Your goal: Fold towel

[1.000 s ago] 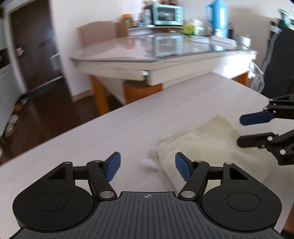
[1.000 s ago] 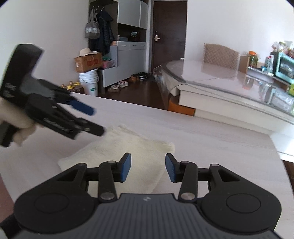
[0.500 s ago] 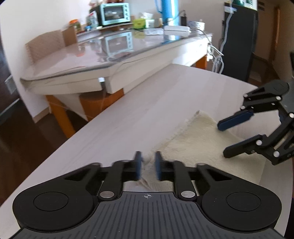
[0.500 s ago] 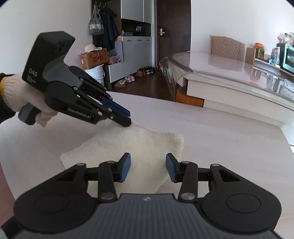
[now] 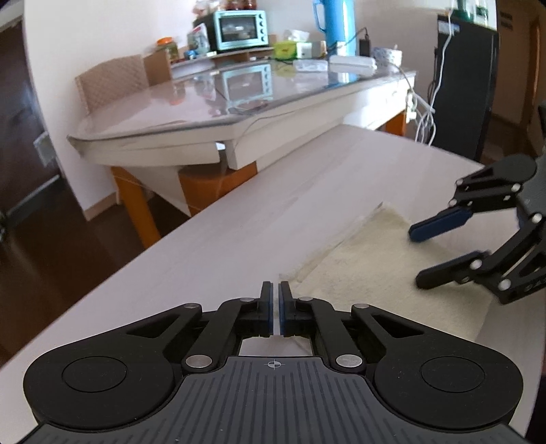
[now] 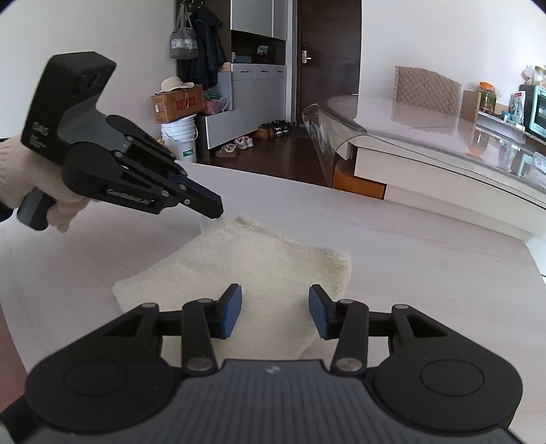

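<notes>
A cream towel (image 6: 259, 273) lies folded flat on the pale wooden table (image 6: 409, 259); it also shows in the left wrist view (image 5: 375, 273). My left gripper (image 5: 275, 290) is shut with nothing between its pads, just left of the towel's near corner and above the table. In the right wrist view it (image 6: 213, 206) hovers over the towel's far left corner without touching it. My right gripper (image 6: 275, 307) is open and empty above the towel's near edge; in the left wrist view it (image 5: 418, 256) hangs over the towel's right part.
A glass-topped dining table (image 5: 211, 112) stands beyond the work table, with a toaster oven (image 5: 239, 29), a blue jug (image 5: 334, 27) and a chair (image 6: 426, 88). A cabinet, a bucket (image 6: 179, 138) and shoes are by the door. The table's far edge runs behind the towel.
My left gripper closed from wide open to shut and lifted away from the towel's corner, holding nothing. My right gripper stayed open over the towel's near edge.
</notes>
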{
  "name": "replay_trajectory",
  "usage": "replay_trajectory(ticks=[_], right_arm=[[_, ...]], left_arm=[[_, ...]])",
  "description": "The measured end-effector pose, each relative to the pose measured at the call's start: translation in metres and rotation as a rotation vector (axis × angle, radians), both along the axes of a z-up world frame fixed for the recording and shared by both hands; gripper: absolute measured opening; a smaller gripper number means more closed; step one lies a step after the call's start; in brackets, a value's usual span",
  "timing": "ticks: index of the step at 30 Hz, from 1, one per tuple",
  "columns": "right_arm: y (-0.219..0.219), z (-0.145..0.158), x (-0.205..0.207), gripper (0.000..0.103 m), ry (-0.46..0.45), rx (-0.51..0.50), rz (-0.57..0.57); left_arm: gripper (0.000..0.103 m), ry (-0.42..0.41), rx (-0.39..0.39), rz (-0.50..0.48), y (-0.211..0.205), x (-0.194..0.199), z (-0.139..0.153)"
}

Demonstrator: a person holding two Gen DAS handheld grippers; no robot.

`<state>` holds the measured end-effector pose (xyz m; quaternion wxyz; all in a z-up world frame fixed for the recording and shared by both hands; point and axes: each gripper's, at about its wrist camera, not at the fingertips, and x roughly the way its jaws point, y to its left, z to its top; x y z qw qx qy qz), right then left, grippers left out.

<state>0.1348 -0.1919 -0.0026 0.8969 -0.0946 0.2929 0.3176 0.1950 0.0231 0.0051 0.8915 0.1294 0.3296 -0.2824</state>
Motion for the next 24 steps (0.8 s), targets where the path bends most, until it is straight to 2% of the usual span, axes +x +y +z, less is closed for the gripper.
replay_trajectory(ticks=[5,10,12,14,15,16,17,19,24], right_arm=[[-0.011,0.004,0.014,0.047,-0.003,0.040,-0.096],[-0.015,0.003,0.032,0.047,0.021,0.045,-0.120],[-0.014,0.001,0.035,0.043,0.026,0.045,-0.121],[-0.014,-0.002,0.039,0.034,0.034,0.046,-0.121],[-0.013,-0.003,0.040,0.030,0.040,0.049,-0.120],[-0.013,-0.004,0.041,0.022,0.042,0.053,-0.118],[-0.012,-0.004,0.042,0.020,0.045,0.056,-0.113],[-0.011,-0.004,0.041,0.015,0.044,0.053,-0.108],[-0.012,-0.004,0.039,0.014,0.048,0.055,-0.103]], left_arm=[[0.006,-0.011,0.023,-0.026,-0.014,-0.002,-0.003],[0.009,-0.022,0.024,-0.009,-0.014,0.006,-0.003],[0.009,-0.019,0.040,-0.006,-0.014,0.009,-0.005],[0.009,-0.014,0.051,-0.008,-0.014,0.010,-0.007],[0.010,-0.009,0.047,-0.008,-0.013,0.011,-0.007],[0.016,-0.004,0.041,-0.007,-0.012,0.012,-0.008],[0.025,0.003,0.030,-0.005,-0.011,0.014,-0.009],[0.034,0.017,0.013,-0.007,-0.008,0.018,-0.010],[0.033,0.063,-0.029,-0.020,-0.006,0.029,-0.016]])
